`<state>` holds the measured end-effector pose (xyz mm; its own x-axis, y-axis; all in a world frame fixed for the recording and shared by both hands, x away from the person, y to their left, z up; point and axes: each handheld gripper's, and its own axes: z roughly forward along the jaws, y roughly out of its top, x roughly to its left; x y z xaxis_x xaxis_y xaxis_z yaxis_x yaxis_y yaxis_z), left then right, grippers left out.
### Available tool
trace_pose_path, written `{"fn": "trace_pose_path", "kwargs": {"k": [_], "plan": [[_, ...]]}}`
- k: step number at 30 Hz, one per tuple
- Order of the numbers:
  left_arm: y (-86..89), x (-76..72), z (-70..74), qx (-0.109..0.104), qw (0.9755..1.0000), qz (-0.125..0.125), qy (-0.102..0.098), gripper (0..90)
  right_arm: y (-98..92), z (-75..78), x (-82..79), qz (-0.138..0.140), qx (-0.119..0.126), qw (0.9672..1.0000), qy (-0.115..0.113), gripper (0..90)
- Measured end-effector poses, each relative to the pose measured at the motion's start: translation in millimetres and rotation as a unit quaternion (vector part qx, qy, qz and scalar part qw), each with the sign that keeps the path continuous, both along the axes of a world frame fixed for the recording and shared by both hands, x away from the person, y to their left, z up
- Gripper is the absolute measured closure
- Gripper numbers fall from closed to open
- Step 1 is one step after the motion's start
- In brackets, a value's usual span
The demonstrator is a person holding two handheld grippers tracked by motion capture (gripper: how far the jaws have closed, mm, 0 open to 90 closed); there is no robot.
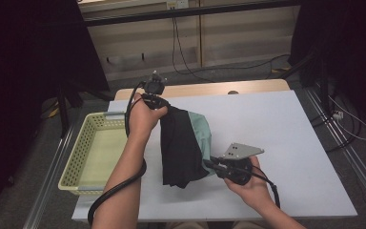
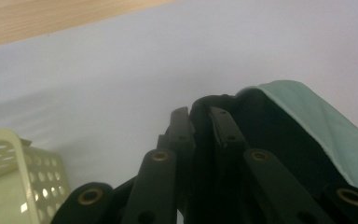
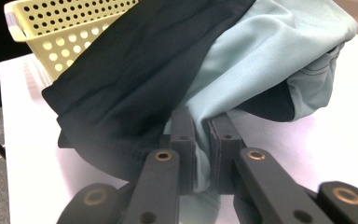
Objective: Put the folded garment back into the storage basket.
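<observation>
Soft, light garment [image 1: 183, 143], black with a mint-green panel, hanging limp above the white table [image 1: 286, 143] just right of the yellow basket [image 1: 95, 152]. Left gripper [image 1: 164, 106] pinching the upper edge, jaws nearly closed on cloth; right gripper [image 1: 208, 164] likewise clamped on the lower green hem. Thin, slippery-looking fabric, prone to sagging and slipping: best taken at hems or corners, never mid-panel.

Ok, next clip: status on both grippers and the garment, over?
Left gripper shut on the garment, holding its far end up. Right gripper shut on its near mint edge. Basket stands left of it, nothing in the way.
</observation>
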<state>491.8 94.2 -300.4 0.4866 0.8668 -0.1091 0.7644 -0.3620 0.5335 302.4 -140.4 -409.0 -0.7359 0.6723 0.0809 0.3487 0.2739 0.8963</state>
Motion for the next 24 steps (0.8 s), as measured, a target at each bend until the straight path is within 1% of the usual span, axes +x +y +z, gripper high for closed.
{"fn": "trace_pose_path", "kwargs": {"k": [1,5,10,16,21,22,24], "plan": [[1.2,0.8,1.6,0.003,1.0000,-0.001,0.000,80.7,0.7,0.7,0.2,0.000,0.000,1.0000,-0.001,83.0],[3.5,1.9,7.7,0.002,0.9999,0.006,0.008,80.8,4.2,3.1,0.0,0.002,0.006,1.0000,-0.007,83.0],[6.6,2.2,16.0,0.011,0.9999,0.005,0.004,80.8,8.3,5.2,0.0,0.003,0.014,0.9998,-0.013,83.0],[9.7,2.9,22.4,0.010,0.9999,0.008,0.003,80.8,12.4,8.5,0.3,0.006,0.022,0.9996,-0.018,83.0],[11.8,4.0,26.8,0.013,0.9999,0.010,0.004,80.8,13.7,11.7,1.7,0.004,0.031,0.9992,-0.024,83.0],[11.8,3.9,27.2,0.009,0.9999,0.013,0.004,80.8,13.6,11.9,2.1,0.004,0.032,0.9992,-0.025,83.0],[12.0,4.2,28.7,0.010,0.9999,0.013,0.002,80.8,13.2,12.4,2.4,0.001,0.034,0.9990,-0.028,83.0]]}}
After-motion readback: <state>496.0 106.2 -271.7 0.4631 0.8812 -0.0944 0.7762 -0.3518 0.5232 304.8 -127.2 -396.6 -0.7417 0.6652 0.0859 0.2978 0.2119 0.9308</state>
